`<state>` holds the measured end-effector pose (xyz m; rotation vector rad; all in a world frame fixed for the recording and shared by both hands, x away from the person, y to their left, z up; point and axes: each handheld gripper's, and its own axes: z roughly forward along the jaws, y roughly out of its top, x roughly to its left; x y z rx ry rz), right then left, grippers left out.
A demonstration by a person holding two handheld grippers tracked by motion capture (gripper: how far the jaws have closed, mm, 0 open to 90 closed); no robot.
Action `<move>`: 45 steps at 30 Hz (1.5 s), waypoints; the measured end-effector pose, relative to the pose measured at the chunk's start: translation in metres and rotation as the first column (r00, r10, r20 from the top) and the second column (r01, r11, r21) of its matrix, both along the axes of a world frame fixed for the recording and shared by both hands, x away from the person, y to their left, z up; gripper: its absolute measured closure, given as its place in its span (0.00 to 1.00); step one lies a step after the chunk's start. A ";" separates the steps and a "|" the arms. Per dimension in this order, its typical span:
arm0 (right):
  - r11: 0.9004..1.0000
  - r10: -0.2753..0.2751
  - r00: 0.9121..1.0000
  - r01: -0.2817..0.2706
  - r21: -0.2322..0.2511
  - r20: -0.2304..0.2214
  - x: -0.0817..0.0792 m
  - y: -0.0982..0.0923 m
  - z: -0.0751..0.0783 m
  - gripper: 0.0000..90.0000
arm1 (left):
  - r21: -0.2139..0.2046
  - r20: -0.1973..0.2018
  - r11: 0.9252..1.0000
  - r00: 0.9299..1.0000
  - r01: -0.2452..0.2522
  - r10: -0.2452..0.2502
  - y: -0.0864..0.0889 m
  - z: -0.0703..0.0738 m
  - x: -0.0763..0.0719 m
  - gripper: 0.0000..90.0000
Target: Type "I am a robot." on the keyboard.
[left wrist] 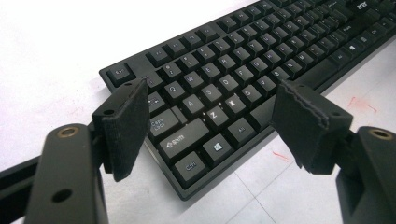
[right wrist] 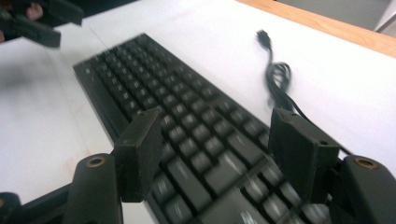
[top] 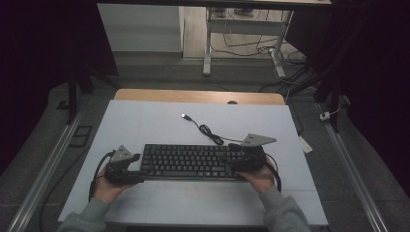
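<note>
Room: dim, with dark curtains at both sides and a pale-topped desk (top: 145, 121) in the middle, its wooden far edge showing.
Keyboard: a black keyboard (top: 191, 161) lies flat on the desk near the person's side, its long axis running left to right across the high view.
Cable: the keyboard's cable (top: 208, 130) trails away toward the far edge, its plug lying loose on the desk.
Left claw: the left claw (left wrist: 210, 121) is released, jaws spread wide over the keyboard's left end, around the Ctrl and Caps Lock corner.
Right claw: the right claw (right wrist: 219, 149) is also released, jaws apart above the right end; the blur there makes contact hard to judge.
Key relation: each claw sits at its own short end, so the keyboard lies between them, equally near both.
Likely step: closing on both ends to lift it level.
</note>
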<state>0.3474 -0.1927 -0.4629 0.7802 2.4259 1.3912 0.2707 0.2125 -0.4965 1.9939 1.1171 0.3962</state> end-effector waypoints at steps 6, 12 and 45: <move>1.000 0.024 1.000 -0.024 0.015 -0.014 0.013 0.032 0.001 0.40 | 0.001 -0.002 1.000 1.000 -0.005 0.005 -0.001 -0.004 -0.001 0.31; 1.000 0.030 0.998 -0.030 0.002 -0.048 0.022 0.045 -0.006 0.40 | 0.005 -0.002 1.000 1.000 -0.004 0.004 -0.003 -0.006 -0.001 0.31; 0.991 0.133 0.989 -0.131 0.036 -0.072 0.032 0.082 -0.018 0.77 | 0.057 -0.001 0.998 1.000 -0.024 0.024 -0.004 -0.022 0.011 0.74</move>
